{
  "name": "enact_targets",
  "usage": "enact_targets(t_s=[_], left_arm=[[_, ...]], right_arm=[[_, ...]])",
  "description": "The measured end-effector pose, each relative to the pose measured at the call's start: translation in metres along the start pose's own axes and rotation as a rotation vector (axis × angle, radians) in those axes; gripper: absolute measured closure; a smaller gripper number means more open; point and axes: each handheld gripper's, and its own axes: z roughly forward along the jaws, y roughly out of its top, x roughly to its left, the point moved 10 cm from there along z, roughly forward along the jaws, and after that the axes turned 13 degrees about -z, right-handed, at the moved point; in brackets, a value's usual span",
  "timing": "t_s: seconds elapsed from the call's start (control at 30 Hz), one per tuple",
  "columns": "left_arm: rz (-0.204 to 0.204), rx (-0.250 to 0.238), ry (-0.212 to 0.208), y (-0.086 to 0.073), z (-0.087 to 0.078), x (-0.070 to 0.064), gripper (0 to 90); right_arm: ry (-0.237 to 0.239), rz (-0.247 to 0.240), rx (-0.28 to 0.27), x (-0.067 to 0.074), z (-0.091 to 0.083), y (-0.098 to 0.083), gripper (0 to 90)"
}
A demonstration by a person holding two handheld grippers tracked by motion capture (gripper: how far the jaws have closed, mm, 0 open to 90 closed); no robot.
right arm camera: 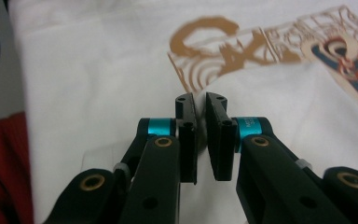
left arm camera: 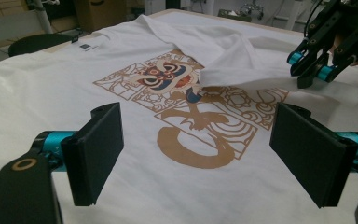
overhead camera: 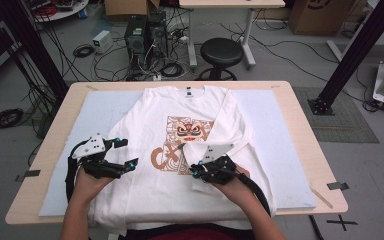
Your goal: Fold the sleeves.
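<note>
High view: white T-shirt (overhead camera: 180, 150) spread flat over pale mat (overhead camera: 280, 140), sleeve (overhead camera: 215, 147) folded across print. Left gripper view: left gripper (left arm camera: 196, 154) gaping wide above print (left arm camera: 191, 121), clear of cloth. Right gripper view: right gripper (right arm camera: 201, 135) pinched narrow on sleeve cloth beside print.

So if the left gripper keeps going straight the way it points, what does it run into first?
Probably the printed front of the white T-shirt: the open left gripper looks slightly down onto the brown print. Beyond that lies the folded-over sleeve pinched by the right gripper. Depth is hard to judge.
</note>
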Motion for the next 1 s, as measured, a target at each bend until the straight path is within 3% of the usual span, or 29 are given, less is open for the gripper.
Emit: enact_targets(t_s=[0.03, 0.07, 0.17, 0.2, 0.3, 0.33, 0.43, 0.47, 0.67, 0.7, 0.73, 0.83, 0.87, 0.97, 1.0], left_arm=[[0.000, 0.000, 0.000, 0.000, 0.000, 0.000, 17.4], [0.000, 0.001, 0.001, 0.000, -0.001, 0.000, 17.4], [0.000, 0.001, 0.000, 0.000, -0.001, 0.000, 17.4], [0.000, 0.000, -0.001, 0.000, -0.001, 0.000, 17.4], [-0.001, 0.001, -0.003, 0.000, -0.001, 0.000, 17.4], [0.004, 0.006, -0.006, -0.001, 0.000, -0.001, 17.4], [-0.001, 0.008, -0.009, -0.002, 0.000, -0.002, 17.4], [-0.007, 0.018, -0.029, -0.004, 0.004, -0.005, 17.4], [0.003, 0.045, -0.070, -0.007, 0.016, -0.021, 17.4], [0.003, 0.045, -0.070, -0.007, 0.016, -0.021, 17.4], [0.009, 0.059, -0.094, -0.008, 0.022, -0.030, 17.4], [-0.003, 0.098, -0.138, -0.014, 0.035, -0.044, 17.4], [-0.003, 0.098, -0.138, -0.014, 0.035, -0.044, 17.4], [0.009, 0.181, -0.152, -0.028, 0.053, -0.056, 17.4], [0.009, 0.181, -0.152, -0.028, 0.053, -0.056, 17.5]], right_arm=[[0.000, 0.000, 0.000, 0.000, 0.000, 0.000, 84.4], [0.000, -0.013, -0.008, 0.002, 0.004, 0.014, 84.4], [0.004, -0.021, -0.018, 0.003, 0.009, 0.027, 84.4], [0.010, -0.034, -0.035, 0.004, 0.016, 0.041, 83.9], [0.017, -0.037, -0.047, 0.005, 0.019, 0.046, 81.3], [0.016, -0.019, -0.096, 0.004, 0.018, 0.057, 74.6], [0.005, -0.016, -0.102, 0.002, 0.015, 0.057, 71.7], [-0.040, 0.015, -0.112, -0.008, 0.002, 0.049, 70.4], [-0.138, 0.093, -0.093, -0.034, -0.031, 0.007, 67.5], [-0.138, 0.093, -0.093, -0.034, -0.031, 0.007, 67.5], [-0.171, 0.127, -0.089, -0.041, -0.042, -0.010, 67.1], [-0.212, 0.155, -0.083, -0.048, -0.054, -0.028, 65.8], [-0.228, 0.165, -0.086, -0.051, -0.060, -0.034, 65.8], [-0.251, 0.184, -0.099, -0.054, -0.070, -0.044, 64.5], [-0.251, 0.184, -0.099, -0.054, -0.070, -0.044, 64.5]])
